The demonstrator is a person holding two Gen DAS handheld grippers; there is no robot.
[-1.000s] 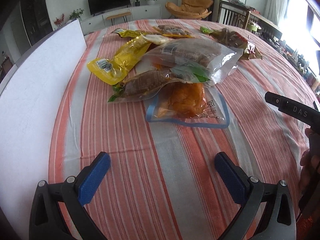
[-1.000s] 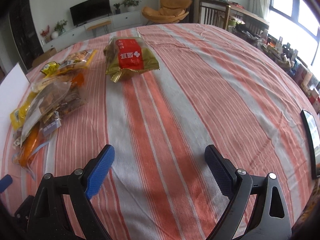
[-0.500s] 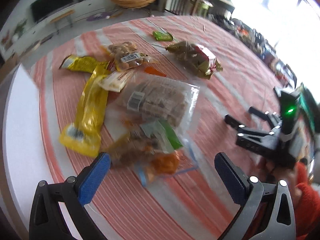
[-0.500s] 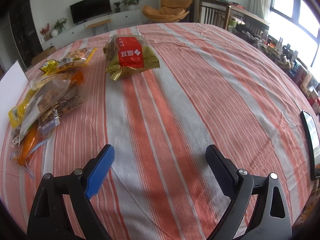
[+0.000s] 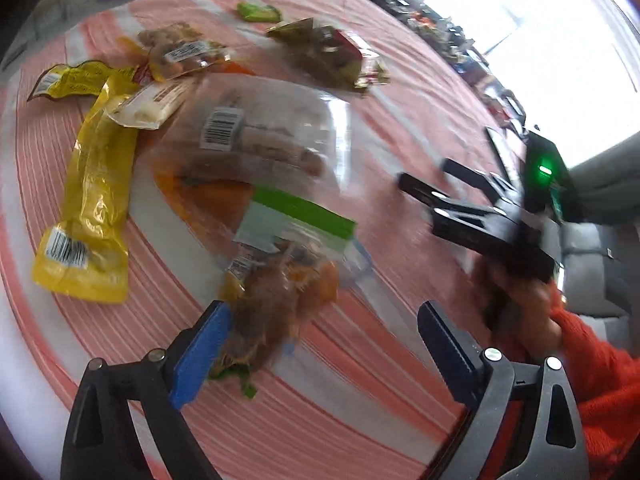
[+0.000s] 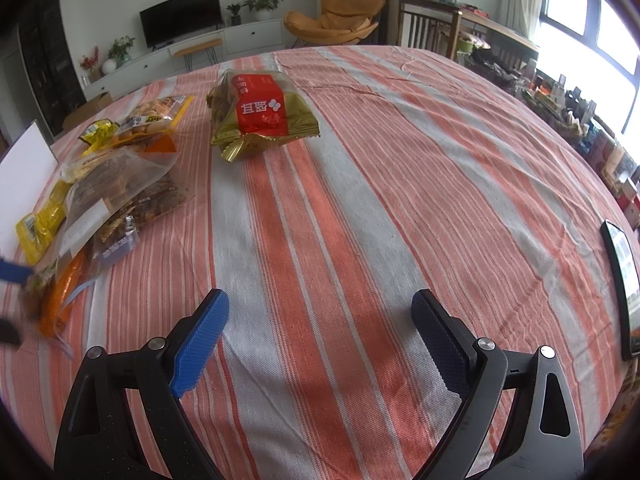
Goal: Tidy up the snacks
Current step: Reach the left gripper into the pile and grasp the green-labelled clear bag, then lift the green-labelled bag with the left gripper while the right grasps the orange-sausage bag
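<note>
Several snack packets lie in a heap on the striped tablecloth (image 5: 360, 408). A large clear bag with a barcode (image 5: 260, 144) is on top, beside a long yellow packet (image 5: 92, 208). My left gripper (image 5: 320, 344) points down at the near end of the heap and its jaws are closing. A clear packet of brown snacks (image 5: 264, 316) lies between them, against the left pad (image 5: 200, 352) and well apart from the right pad. My right gripper (image 6: 320, 332) hangs open over bare cloth with nothing between its fingers. It also shows as the black right gripper (image 5: 480, 216) held by a hand in an orange sleeve.
A red-and-gold bag (image 6: 264, 116) lies apart from the heap (image 6: 120, 192), further back. A small green packet (image 5: 258, 12) sits near the far edge. A white board (image 6: 24, 160) stands at the left, and a dark tablet (image 6: 620, 280) lies at the right edge.
The left gripper has swung and rolled down over the near end of the heap, and its jaws have narrowed a little. The right gripper has stayed where it was.
</note>
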